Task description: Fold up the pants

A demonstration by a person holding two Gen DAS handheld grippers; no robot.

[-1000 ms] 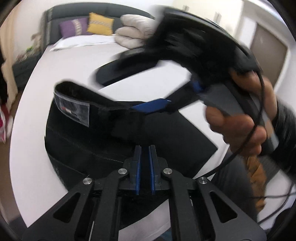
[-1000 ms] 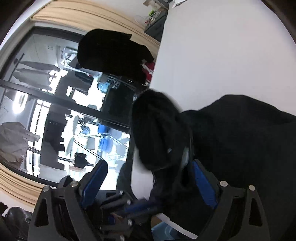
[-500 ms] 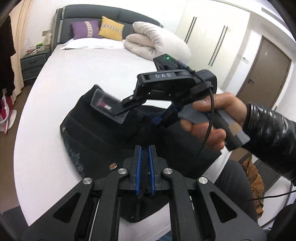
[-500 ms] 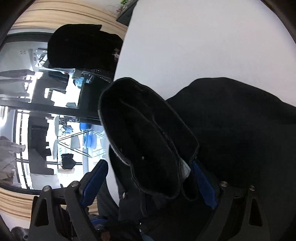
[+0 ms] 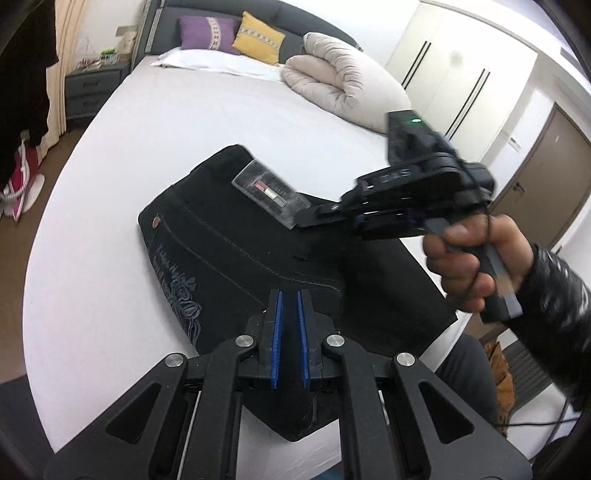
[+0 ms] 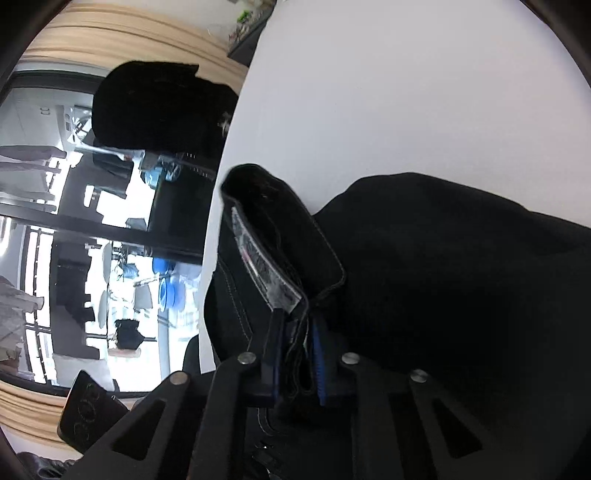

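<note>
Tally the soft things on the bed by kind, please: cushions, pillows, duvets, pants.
Cushions: 2, purple cushion and yellow cushion
Pillows: 1, white pillow
Duvets: 1, rolled duvet
Pants: 1, black pants
Total: 5

Pants (image 5: pixel 258 258) lie on the bed (image 5: pixel 110 258), near its six o'clock edge. Pillows (image 5: pixel 229 33) at twelve o'clock. Rolled duvet (image 5: pixel 340 85) at one o'clock. Nightstand (image 5: pixel 92 88) at ten o'clock.

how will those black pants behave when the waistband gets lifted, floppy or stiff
Probably floppy: the black pants lie flat in soft folds on the bed. The waistband looks thicker and stitched, so it may hold some shape where the right gripper has just closed on it. The rest would likely drape and drag.
</note>
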